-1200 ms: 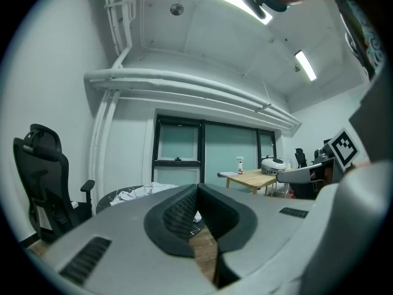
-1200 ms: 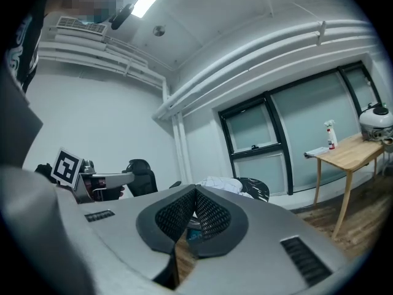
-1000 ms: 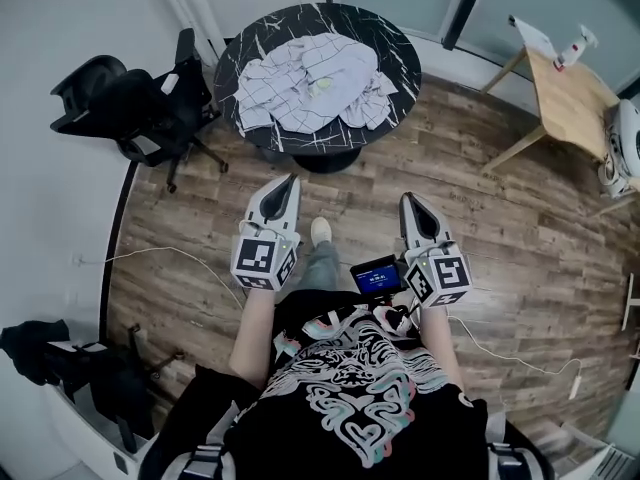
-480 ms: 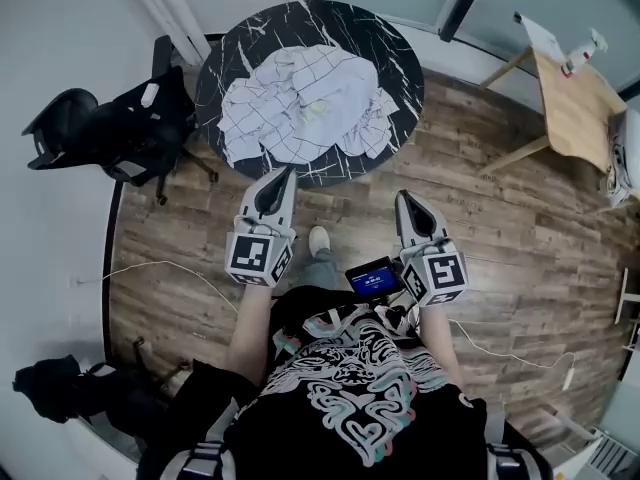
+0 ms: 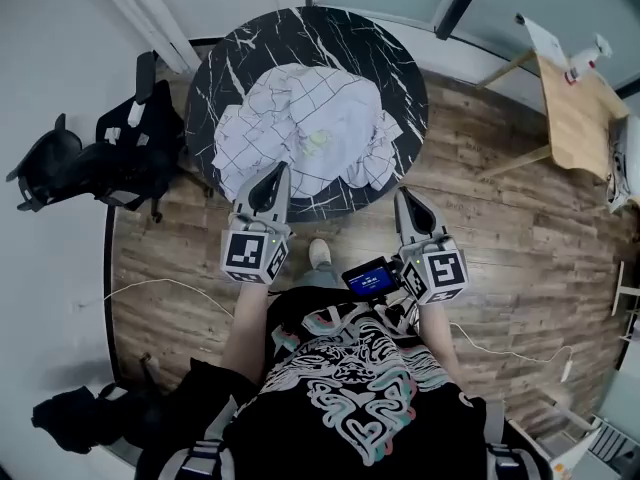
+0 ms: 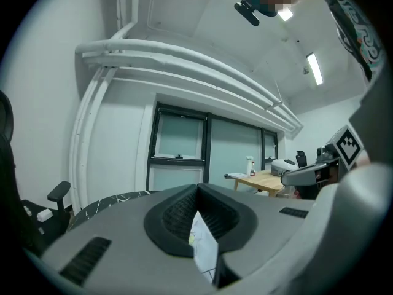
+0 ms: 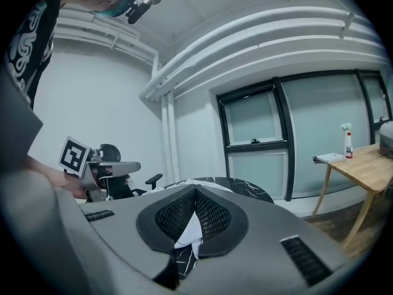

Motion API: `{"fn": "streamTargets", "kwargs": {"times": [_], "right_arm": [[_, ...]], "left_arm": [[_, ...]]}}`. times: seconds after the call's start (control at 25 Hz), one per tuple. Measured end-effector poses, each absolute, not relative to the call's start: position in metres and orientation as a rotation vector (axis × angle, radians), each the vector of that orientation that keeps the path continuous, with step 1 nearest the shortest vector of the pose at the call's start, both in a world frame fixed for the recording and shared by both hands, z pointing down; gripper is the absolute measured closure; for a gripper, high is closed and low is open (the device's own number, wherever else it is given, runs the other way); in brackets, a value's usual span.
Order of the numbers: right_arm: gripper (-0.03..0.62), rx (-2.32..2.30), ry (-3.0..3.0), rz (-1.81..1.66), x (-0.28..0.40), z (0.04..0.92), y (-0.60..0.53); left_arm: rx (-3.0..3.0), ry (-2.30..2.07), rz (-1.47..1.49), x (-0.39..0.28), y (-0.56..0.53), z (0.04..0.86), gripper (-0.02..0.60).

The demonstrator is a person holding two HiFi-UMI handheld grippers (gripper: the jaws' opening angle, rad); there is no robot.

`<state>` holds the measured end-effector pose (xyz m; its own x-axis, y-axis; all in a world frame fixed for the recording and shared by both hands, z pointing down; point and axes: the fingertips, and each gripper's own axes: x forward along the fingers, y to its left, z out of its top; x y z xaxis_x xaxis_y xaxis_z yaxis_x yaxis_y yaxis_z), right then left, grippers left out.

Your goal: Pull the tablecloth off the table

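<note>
White cloth with a thin dark grid – the tablecloth [image 5: 310,128] – lies crumpled in a heap on the middle of a round black table [image 5: 330,33] veined with white. The bare tabletop shows as a ring all around the heap, widest on the far side. The cloth's near folds reach almost to the table's near rim. The left gripper [image 5: 272,170] points at the table with its tip over that near rim, right at the edge of the heap. Whether it touches the cloth cannot be told from the head view. In the left gripper view its fingers are pressed together at the tips with nothing pinched between them, and a strip of the white cloth shows through the gap lower down. The right gripper [image 5: 404,194] is just short of the table's near right edge, above the wooden floor [image 5: 500,218]. Its fingers are pressed together too and hold nothing – through their lower gap a bit of cloth and black tabletop can be seen. A small lit screen [image 5: 370,277] sits beside the right gripper's marker cube, close to the person's chest, and a pale shoe [image 5: 318,253] shows on the floor between the two arms. A black office chair [image 5: 100,158] stands to the left of the table, near the wall. A light wooden desk [image 5: 575,108] with a spray bottle [image 5: 590,50] on it stands well apart at the far right.
</note>
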<state>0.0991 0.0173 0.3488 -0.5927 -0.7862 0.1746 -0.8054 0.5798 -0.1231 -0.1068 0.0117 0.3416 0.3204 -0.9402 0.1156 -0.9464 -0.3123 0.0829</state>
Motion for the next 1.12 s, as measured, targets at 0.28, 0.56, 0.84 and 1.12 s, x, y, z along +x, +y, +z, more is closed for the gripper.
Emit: {"fn": "streamTargets", "kwargs": {"times": [0.28, 0.56, 0.84, 1.12], "right_arm": [[0.599, 1.402, -2.674, 0.285, 0.081, 0.355, -0.026], [0.599, 1.469, -2.655, 0.290, 0.077, 0.353, -0.043], [0.599, 1.528, -2.638, 0.235, 0.081, 0.349, -0.041], [0.599, 1.511, -2.633, 0.158, 0.078, 0.342, -0.040]], "left_arm": [[2.455, -1.757, 0.102, -0.132, -0.034, 0.347, 0.555], [2.462, -1.748, 0.093, -0.145, -0.056, 0.351, 0.555], [2.487, -1.753, 0.108, -0.146, -0.063, 0.349, 0.555], [2.513, -1.749, 0.130, -0.139, -0.068, 0.345, 0.555]]}}
